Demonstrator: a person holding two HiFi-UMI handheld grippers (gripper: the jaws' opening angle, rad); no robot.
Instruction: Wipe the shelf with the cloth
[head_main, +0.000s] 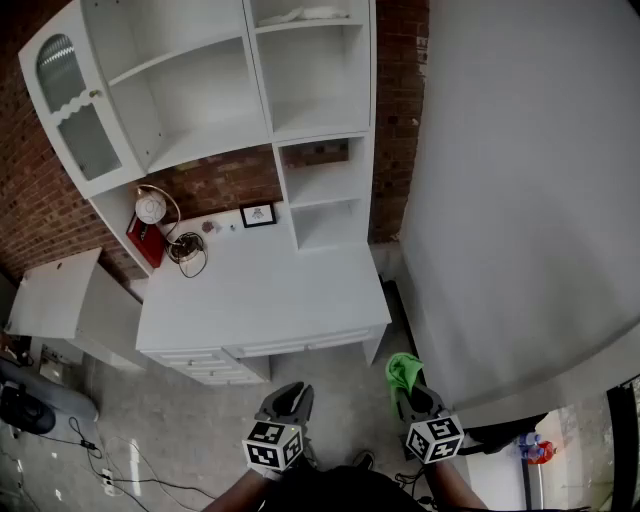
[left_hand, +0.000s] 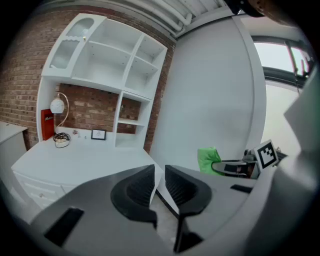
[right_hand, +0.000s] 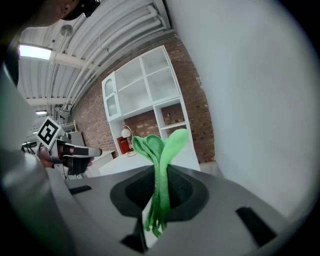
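The white shelf unit (head_main: 320, 150) stands on a white desk (head_main: 260, 295) against a brick wall, well ahead of both grippers. A folded green cloth (head_main: 403, 370) sticks up from my right gripper (head_main: 408, 392), which is shut on it; in the right gripper view the cloth (right_hand: 160, 150) runs down between the jaws of the right gripper (right_hand: 161, 192). My left gripper (head_main: 290, 392) hangs beside it at the lower left. Its jaws are nearly closed with nothing between them, as the left gripper (left_hand: 158, 182) shows in its own view. The shelf unit (left_hand: 125, 75) and the cloth (left_hand: 208, 159) also appear there.
On the desk stand a globe lamp (head_main: 150, 208), a red box (head_main: 147, 242), a coiled cable (head_main: 187, 248) and a small picture frame (head_main: 258, 214). A large pale wall (head_main: 520, 200) fills the right. A low white table (head_main: 60, 295) sits left; cables lie on the floor (head_main: 130, 465).
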